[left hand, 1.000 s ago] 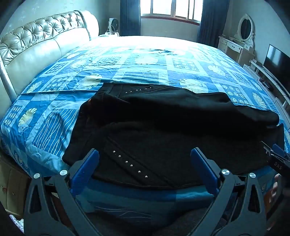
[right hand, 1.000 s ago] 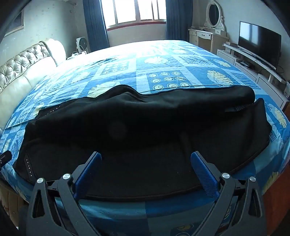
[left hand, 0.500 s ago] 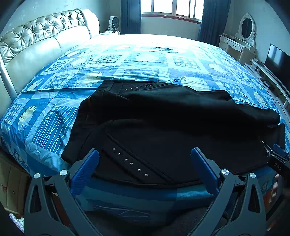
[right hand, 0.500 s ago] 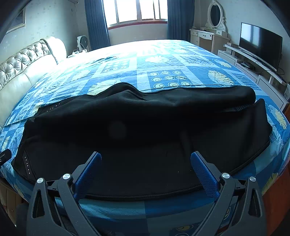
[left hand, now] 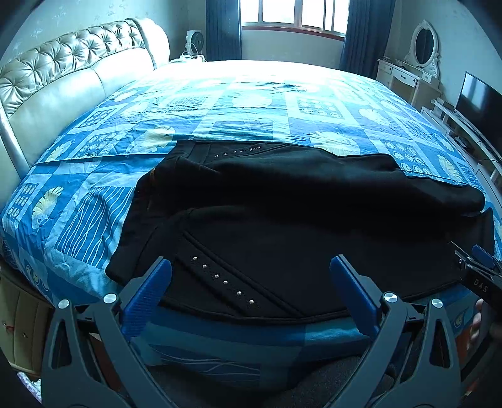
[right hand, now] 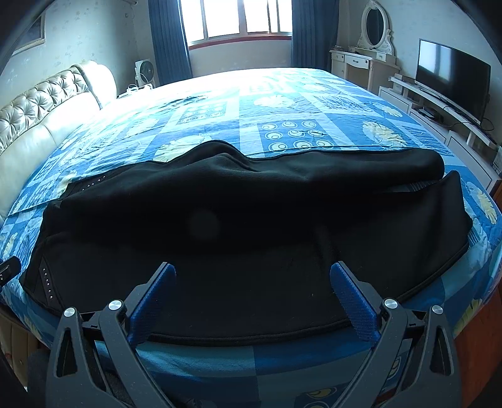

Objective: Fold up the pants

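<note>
Black pants (left hand: 298, 219) lie across the near edge of a bed with a blue patterned cover (left hand: 251, 103), waist end at the left with rows of metal studs (left hand: 222, 281), legs running right. The far leg lies bunched over the near one. They also show in the right wrist view (right hand: 251, 219). My left gripper (left hand: 251, 273) is open and empty, held above the near hem by the waist. My right gripper (right hand: 251, 276) is open and empty, above the near hem toward the leg end. The right gripper's tip shows at the right edge of the left wrist view (left hand: 480, 270).
A tufted cream headboard (left hand: 62, 72) is at the left. A dresser with an oval mirror (right hand: 373, 40) and a TV (right hand: 451, 78) on a low stand are at the right. A window with blue curtains (right hand: 238, 22) is at the back. The bed's near edge (right hand: 251, 361) drops off just below the pants.
Both views have risen and drawn back slightly from the pants. The pants have not moved and both grippers stay open.
</note>
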The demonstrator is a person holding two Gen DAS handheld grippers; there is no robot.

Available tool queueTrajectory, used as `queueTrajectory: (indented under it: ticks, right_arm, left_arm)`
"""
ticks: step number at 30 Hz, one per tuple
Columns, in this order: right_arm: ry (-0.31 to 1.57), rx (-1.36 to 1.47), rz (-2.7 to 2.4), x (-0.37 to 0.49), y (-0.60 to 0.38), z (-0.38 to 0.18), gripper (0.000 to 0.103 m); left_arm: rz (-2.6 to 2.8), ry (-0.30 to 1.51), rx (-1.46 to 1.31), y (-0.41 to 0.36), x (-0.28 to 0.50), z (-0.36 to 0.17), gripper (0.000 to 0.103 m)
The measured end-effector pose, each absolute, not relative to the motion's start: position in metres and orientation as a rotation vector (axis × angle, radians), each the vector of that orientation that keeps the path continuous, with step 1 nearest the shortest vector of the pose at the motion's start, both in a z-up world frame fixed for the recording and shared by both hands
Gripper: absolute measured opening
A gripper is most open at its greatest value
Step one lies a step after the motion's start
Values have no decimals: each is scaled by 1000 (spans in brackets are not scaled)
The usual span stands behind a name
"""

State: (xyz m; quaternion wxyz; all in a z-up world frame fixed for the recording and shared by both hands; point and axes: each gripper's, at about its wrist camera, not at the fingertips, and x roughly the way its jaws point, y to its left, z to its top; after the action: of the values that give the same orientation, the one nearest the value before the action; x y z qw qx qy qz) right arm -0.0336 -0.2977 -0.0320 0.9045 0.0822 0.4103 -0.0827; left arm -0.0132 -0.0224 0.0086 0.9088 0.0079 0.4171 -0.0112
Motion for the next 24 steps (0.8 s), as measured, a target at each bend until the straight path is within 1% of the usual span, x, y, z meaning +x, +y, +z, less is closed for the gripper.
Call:
queueTrajectory:
  ticks: [24]
  right_arm:
    - [859, 178, -174, -32, -300, -32, 98]
  left_arm:
    - [-14, 859, 15, -19, -13, 8, 101]
